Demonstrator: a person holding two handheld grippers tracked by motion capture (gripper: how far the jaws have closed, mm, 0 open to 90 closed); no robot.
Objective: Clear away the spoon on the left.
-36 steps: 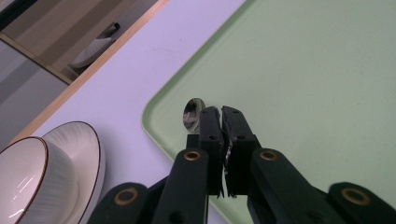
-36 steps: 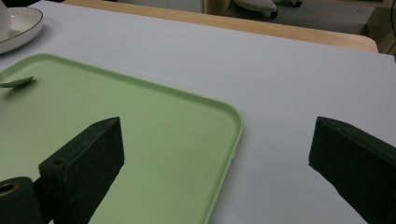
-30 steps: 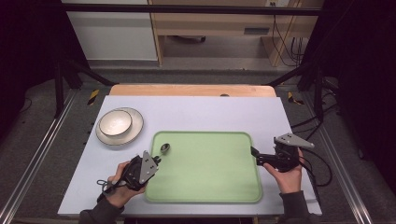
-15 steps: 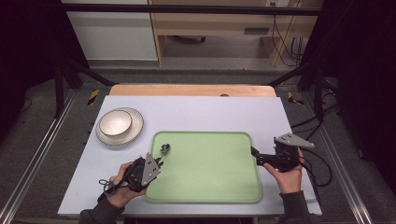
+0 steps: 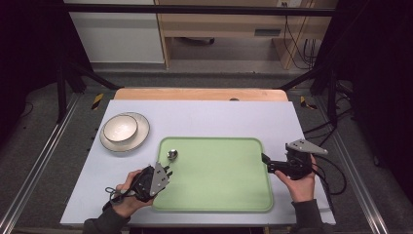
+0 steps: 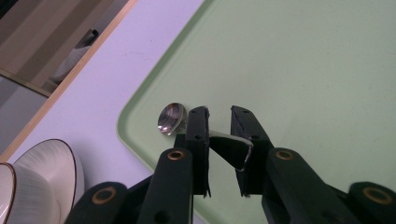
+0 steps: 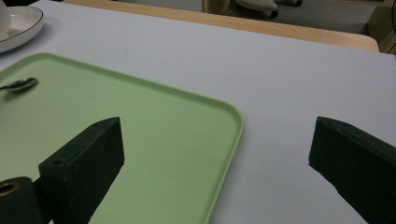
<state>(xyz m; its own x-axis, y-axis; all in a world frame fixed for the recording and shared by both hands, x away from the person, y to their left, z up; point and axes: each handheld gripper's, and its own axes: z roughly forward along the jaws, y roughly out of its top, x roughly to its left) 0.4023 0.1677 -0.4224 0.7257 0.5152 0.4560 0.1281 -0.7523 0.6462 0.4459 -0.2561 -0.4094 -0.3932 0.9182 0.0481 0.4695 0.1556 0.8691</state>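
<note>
Between the jaws of the left gripper (image 6: pixel 219 122): the handle of a metal spoon (image 6: pixel 172 118), long axis running up and to the left of the jaws, which have just been opening, pads seemingly off it. Bowl polished, just ahead-left of the tips, lying in the green tray (image 6: pixel 299 70) near its corner. Further left: stacked bowl and plate (image 6: pixel 44 172). Right gripper (image 7: pixel 219 149): jaws wide apart, holding nothing, well off from the spoon.

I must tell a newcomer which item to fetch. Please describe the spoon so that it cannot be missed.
Find the green tray on the table. At its far left corner lies a small metal spoon, its handle between the left gripper jaws; nothing else here is shiny.
</note>
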